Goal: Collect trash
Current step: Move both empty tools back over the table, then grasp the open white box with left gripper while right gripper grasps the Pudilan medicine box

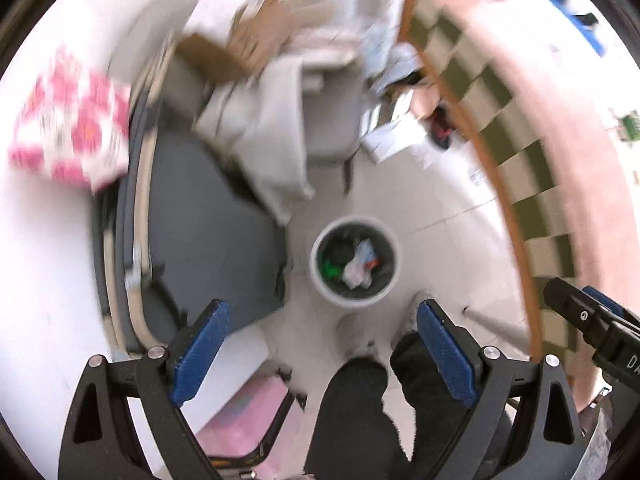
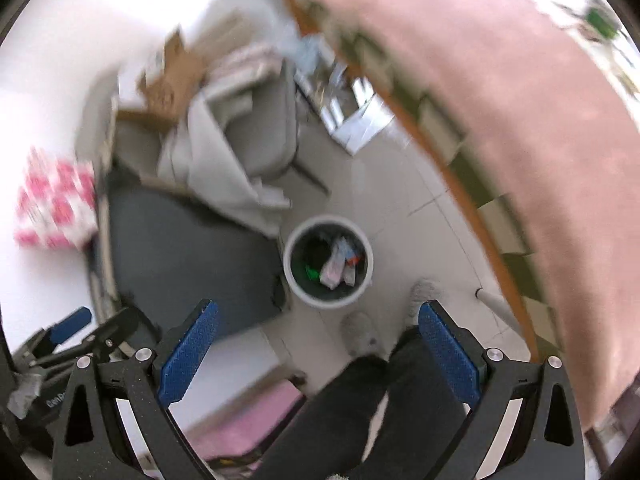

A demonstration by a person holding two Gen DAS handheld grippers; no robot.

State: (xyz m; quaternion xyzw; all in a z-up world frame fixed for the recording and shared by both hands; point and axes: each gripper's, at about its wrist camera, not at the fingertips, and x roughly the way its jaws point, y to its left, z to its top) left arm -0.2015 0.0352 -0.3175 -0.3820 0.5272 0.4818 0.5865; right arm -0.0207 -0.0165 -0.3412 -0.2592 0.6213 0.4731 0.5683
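Down on the pale tiled floor stands the bin (image 1: pixel 355 261), a round grey-white can seen from straight above in both wrist views, with crumpled white wrappers (image 1: pixel 357 267), a green scrap (image 1: pixel 332 269) and a bit of red lying inside on a dark liner. It sits just ahead of the person's grey shoes (image 2: pixel 360 334) and dark trousers (image 1: pixel 356 412), between a dark grey mat (image 1: pixel 208 236) on one side and the pink-topped table (image 1: pixel 576 152) on the other. The left gripper (image 1: pixel 320 354) hangs above it with its blue pads (image 1: pixel 200 356) spread wide and nothing between them; the right gripper (image 2: pixel 318 350) is likewise spread and bare, its pads (image 2: pixel 188 354) framing the bin from above. Each gripper shows at the edge of the other's view. Beyond the bin lie a grey chair (image 2: pixel 272 136), draped pale cloth (image 1: pixel 264 128), cardboard (image 1: pixel 248 40) and scattered papers (image 1: pixel 396 132), all blurred. A pink-and-white patterned pack (image 1: pixel 72 128) lies on the white surface at the far left.
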